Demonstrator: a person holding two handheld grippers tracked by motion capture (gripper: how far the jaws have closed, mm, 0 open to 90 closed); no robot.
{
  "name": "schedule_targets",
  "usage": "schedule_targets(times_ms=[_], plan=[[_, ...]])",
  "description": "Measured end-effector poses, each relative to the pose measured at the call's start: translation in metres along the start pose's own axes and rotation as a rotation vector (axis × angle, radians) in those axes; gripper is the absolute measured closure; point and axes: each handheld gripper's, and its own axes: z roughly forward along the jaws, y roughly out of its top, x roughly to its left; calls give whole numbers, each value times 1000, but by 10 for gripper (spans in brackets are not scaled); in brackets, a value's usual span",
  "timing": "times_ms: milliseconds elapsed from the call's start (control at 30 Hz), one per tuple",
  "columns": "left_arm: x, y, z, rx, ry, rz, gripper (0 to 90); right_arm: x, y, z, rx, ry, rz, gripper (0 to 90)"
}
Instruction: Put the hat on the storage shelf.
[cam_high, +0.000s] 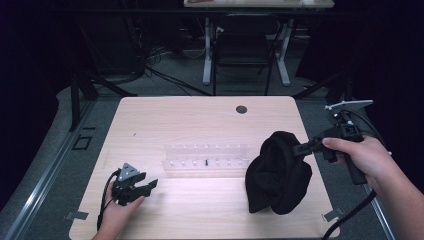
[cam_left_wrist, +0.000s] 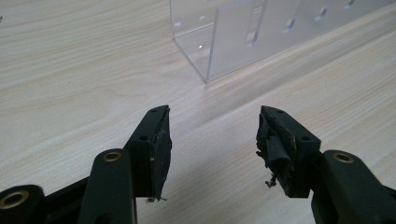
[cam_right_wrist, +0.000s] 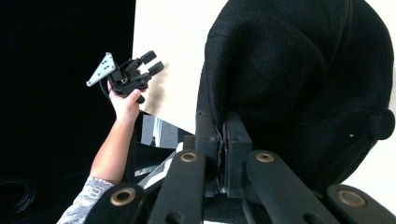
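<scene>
One black cloth bag, one clear plastic rack, two grippers.

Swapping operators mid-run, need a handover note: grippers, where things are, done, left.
Right gripper: shut on the edge of the black fabric hat, which hangs lifted at the table's right side, its lower part down by the table top.
Left gripper: open, holding nothing, low over the table at front left.
Clear acrylic rack: mid-table, between the two grippers.
Done: hat gripped and raised.
Left: probably placing the hat; left gripper not yet engaged.
</scene>
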Motion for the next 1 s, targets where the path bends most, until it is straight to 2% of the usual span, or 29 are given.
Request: schedule_targets(times_ms=[100, 167, 400, 567, 667, 767, 1000], plan=[[0, 0, 0, 0, -1, -1, 447, 4, 0, -2, -21, 12, 12, 878], [0, 0, 0, -1, -2, 0, 447, 9, 1, -8, -40, 29, -13, 878], [0, 0, 0, -1, -4, 0, 445, 23, 6, -19, -76, 51, -48, 878], [0, 0, 0, 0, -6, -2, 442, 29, 11, -21, -101, 60, -55, 878], [0, 0, 0, -3, -8, -3, 440, 32, 14, -23, -113, 78, -71, 878], [0, 0, 0, 2, -7, -1, 436, 37, 18, -25, -137, 115, -83, 878], [1, 0, 1, -1, -11, -10, 433, 44, 31, -21, -160, 143, -101, 878]])
